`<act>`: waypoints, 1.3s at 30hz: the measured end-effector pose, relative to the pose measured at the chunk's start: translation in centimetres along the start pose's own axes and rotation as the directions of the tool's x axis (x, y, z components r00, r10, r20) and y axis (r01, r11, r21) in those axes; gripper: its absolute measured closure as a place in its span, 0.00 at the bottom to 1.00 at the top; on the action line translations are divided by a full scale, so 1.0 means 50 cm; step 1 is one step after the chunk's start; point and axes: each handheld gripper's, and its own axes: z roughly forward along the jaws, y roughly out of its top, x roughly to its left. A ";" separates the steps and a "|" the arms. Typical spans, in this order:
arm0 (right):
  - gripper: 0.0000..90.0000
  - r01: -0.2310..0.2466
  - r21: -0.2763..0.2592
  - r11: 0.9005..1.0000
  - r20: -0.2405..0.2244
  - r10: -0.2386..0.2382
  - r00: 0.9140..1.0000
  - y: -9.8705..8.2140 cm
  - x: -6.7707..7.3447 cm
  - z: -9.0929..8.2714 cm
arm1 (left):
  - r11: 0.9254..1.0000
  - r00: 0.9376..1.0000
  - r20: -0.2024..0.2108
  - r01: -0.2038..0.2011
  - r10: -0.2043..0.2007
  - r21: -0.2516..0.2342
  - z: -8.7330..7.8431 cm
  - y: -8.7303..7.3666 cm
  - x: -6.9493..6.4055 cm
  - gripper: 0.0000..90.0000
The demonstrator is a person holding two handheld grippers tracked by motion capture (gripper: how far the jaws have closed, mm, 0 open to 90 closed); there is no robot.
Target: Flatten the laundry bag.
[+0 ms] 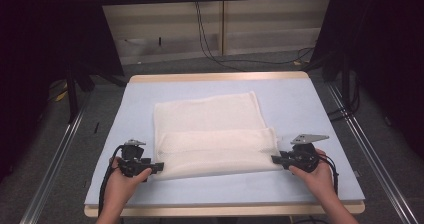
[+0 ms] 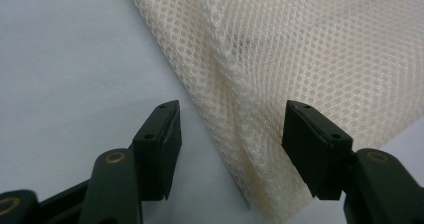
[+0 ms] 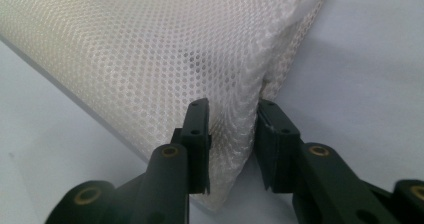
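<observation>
A cream mesh cloth (image 1: 210,134) lies on the pale blue mat (image 1: 300,99), its near part folded over into a double layer. My left gripper (image 1: 159,167) rests at the fold's near left corner. In the left gripper view its jaws (image 2: 232,109) stand open, the cloth's (image 2: 300,59) folded edge running between them without touching the pads. My right gripper (image 1: 275,159) is at the near right corner. In the right gripper view its jaws (image 3: 232,106) are shut on the bunched corner of the cloth (image 3: 150,49), both pads against the mesh.
The mat covers a wooden table (image 1: 215,77) whose rim shows at the far and near edges. Metal rails (image 1: 370,149) run along both sides. Cables (image 1: 210,49) trail on the grey floor behind, with dark curtains at left and right.
</observation>
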 end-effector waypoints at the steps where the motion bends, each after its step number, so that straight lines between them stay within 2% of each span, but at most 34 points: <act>1: 0.80 0.002 0.000 1.000 0.001 -0.002 1.000 0.001 0.000 -0.001 | 1.000 1.000 -0.006 -0.004 0.004 -0.001 0.001 0.000 -0.004 0.48; 2: 0.82 0.002 0.002 1.000 -0.002 -0.002 1.000 0.001 0.000 -0.001 | 1.000 1.000 -0.024 -0.016 0.016 -0.003 0.002 0.001 -0.008 0.51; 3: 0.84 0.002 0.005 1.000 -0.006 -0.002 1.000 0.002 0.000 -0.001 | 0.999 0.999 -0.025 -0.034 0.034 -0.001 0.003 0.002 -0.011 0.55; 4: 0.86 -0.004 0.006 1.000 -0.007 0.004 1.000 0.003 -0.001 -0.002 | 0.999 0.999 -0.007 -0.046 0.046 0.000 0.004 0.002 -0.014 0.66; 5: 0.87 -0.010 0.002 1.000 -0.008 0.010 1.000 0.003 -0.001 -0.002 | 0.999 0.999 -0.019 -0.048 0.048 -0.005 0.006 0.003 -0.019 0.72; 7: 0.89 -0.007 -0.006 1.000 -0.010 0.006 1.000 0.004 -0.002 -0.002 | 0.997 0.997 -0.014 -0.072 0.072 0.004 0.010 0.010 -0.023 0.81; 9: 0.91 0.005 -0.001 1.000 -0.004 -0.005 1.000 0.007 0.000 -0.003 | 0.998 0.998 -0.008 -0.060 0.060 -0.003 0.016 0.020 -0.024 0.88; 10: 0.91 0.013 -0.008 1.000 0.002 -0.013 1.000 0.010 -0.001 -0.002 | 0.998 0.998 -0.005 -0.069 0.069 0.011 0.016 0.025 -0.021 0.89; 14: 0.92 0.018 -0.019 1.000 0.012 -0.018 1.000 0.023 -0.008 0.007 | 0.998 0.998 -0.018 -0.055 0.054 -0.018 0.035 0.052 -0.007 0.91; 16: 0.92 0.024 -0.019 1.000 0.022 -0.024 0.999 0.031 -0.011 0.013 | 0.998 0.998 -0.027 -0.066 0.065 -0.025 0.041 0.067 0.001 0.91; 21: 0.92 0.026 -0.037 0.999 0.056 -0.024 0.998 0.056 -0.018 0.027 | 0.998 0.999 -0.030 -0.029 0.027 -0.060 0.066 0.107 0.033 0.91; 23: 0.92 0.030 -0.046 0.998 0.076 -0.027 0.997 0.066 -0.022 0.033 | 0.997 0.999 -0.033 -0.024 0.021 -0.068 0.074 0.118 0.041 0.91; 24: 0.92 0.028 -0.052 0.998 0.084 -0.024 0.996 0.071 -0.025 0.038 | 0.997 1.000 -0.029 -0.006 0.004 -0.078 0.079 0.124 0.044 0.91; 25: 0.92 0.025 -0.062 0.998 0.095 -0.019 0.995 0.075 -0.029 0.042 | 0.996 0.999 -0.035 -0.017 0.014 -0.087 0.083 0.129 0.048 0.91; 27: 0.92 0.026 -0.066 0.997 0.114 -0.019 0.993 0.083 -0.037 0.051 | 0.996 1.000 -0.030 0.001 -0.004 -0.092 0.088 0.136 0.054 0.91; 29: 0.92 0.017 -0.071 0.997 0.116 -0.009 0.993 0.090 -0.042 0.058 | 0.993 1.000 -0.027 0.013 -0.016 -0.114 0.090 0.138 0.057 0.90; 32: 0.92 0.036 -0.081 0.996 0.119 -0.026 0.993 0.091 -0.039 0.055 | 0.991 1.000 -0.018 0.006 -0.008 -0.130 0.082 0.133 0.060 0.90; 35: 0.92 0.040 -0.101 0.994 0.109 -0.029 0.994 0.080 -0.036 0.044 | 0.988 1.000 0.012 0.014 -0.013 -0.151 0.072 0.123 0.062 0.90; 39: 0.92 0.052 -0.120 0.991 0.098 -0.041 0.994 0.065 -0.027 0.028 | 0.984 1.000 0.014 0.003 0.000 -0.178 0.059 0.113 0.057 0.90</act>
